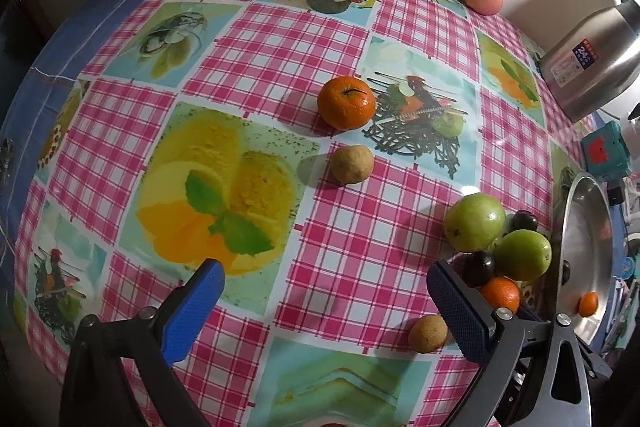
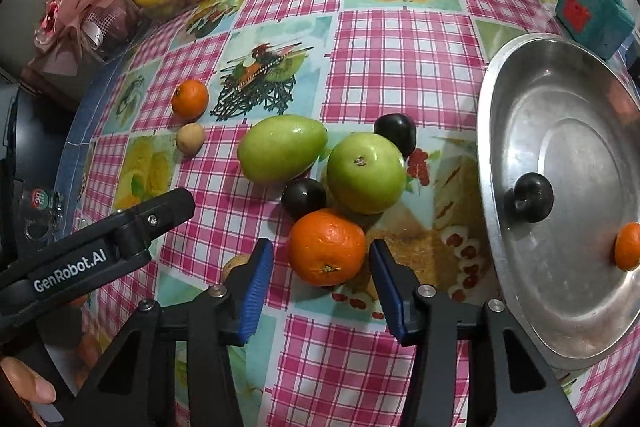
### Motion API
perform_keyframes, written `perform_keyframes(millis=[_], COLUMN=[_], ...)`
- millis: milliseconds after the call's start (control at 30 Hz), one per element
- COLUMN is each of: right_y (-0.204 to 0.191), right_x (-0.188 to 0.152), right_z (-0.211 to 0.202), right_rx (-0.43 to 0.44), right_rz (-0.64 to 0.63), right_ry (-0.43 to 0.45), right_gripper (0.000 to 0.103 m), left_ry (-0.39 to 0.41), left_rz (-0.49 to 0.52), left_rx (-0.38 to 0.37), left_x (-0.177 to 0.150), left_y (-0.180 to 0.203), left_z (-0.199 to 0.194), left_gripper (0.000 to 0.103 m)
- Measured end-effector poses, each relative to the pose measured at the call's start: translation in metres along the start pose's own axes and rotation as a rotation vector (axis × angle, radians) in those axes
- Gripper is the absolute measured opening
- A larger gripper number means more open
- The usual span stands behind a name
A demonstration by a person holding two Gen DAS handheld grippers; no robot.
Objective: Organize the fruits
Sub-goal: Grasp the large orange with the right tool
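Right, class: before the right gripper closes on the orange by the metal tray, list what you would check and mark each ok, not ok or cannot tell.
1. Orange sits between the right gripper jaws: ok.
2. Pads touching the orange: not ok, gaps show on both sides.
3. Dark plum touching the orange: cannot tell.
4. Metal tray has free room: ok.
5. Left gripper open, holding nothing: ok.
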State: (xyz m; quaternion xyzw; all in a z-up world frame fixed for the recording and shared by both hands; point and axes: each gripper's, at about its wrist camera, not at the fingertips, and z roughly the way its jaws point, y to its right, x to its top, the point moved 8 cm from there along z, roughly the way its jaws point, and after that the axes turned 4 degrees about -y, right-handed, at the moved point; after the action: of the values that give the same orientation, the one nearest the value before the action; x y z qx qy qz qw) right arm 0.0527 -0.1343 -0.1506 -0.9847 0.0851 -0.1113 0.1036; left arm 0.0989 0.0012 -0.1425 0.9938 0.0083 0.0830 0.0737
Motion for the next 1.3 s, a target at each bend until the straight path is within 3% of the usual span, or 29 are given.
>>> perform_keyframes(millis=[100, 633, 1033, 1100, 1300], right_y=[0.001, 0.022, 0.041, 0.04, 0.038], right_x=[0.001, -0.009, -0.027, -0.029, -0.031], right_z=[0.001, -0.01, -0.022, -0.022, -0.022], right_rx=[-0.008, -0.02, -0.042, -0.042, -0.042], right_rz=[0.003, 0.069, 0.143, 0.144, 0.141], right_ry=[-0.002, -0.008, -0.01, -0.011, -0.013], right_gripper=[0.042, 0.041, 0.041, 0.041, 0.041], left_ry=[0.0, -0.03, -0.133, -0.139, -0.154], left_rz=[0.01, 0.06, 0.092, 0.097, 0.117], left_rx=[0.0, -0.05, -0.131, -0.129, -0.148], left_x=[0.0, -0.011, -0.037, -0.038, -0.042], left_y=[0.002, 0.025, 0.053, 0.054, 0.059], left_z=[-0.001, -0.001, 0.014, 0.015, 0.013], left_gripper=[0.102, 0.101, 0.069, 0.068, 0.051])
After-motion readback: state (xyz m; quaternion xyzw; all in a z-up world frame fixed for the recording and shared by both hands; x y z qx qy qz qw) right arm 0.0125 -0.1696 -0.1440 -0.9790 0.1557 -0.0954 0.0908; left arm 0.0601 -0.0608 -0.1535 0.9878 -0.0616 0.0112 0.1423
